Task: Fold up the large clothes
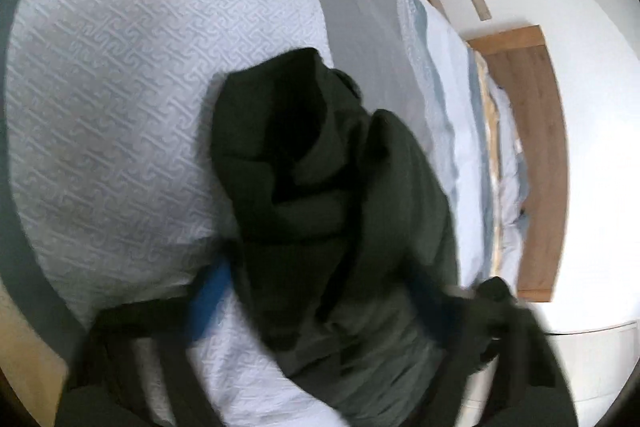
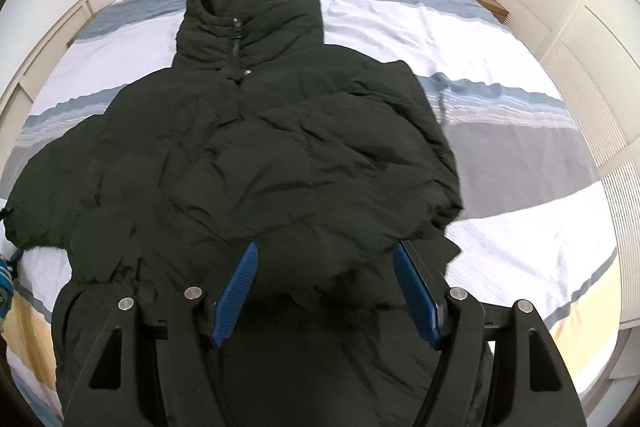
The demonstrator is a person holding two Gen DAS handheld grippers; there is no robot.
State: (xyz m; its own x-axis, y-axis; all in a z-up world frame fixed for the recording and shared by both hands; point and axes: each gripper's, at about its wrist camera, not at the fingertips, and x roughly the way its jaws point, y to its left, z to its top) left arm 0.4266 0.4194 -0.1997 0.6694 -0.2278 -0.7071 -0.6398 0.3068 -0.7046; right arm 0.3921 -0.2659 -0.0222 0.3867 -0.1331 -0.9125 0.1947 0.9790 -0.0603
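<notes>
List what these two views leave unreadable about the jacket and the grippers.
- Left gripper, left wrist view: motion blur and bunched jacket fabric hide whether its pads press the cloth.
- Jacket hem, right wrist view: covered by the right gripper and cut off at the bottom edge.
- Jacket's far-left sleeve end, right wrist view: cut off by the lens rim.
- Zipper pull, right wrist view: too small to read.
</notes>
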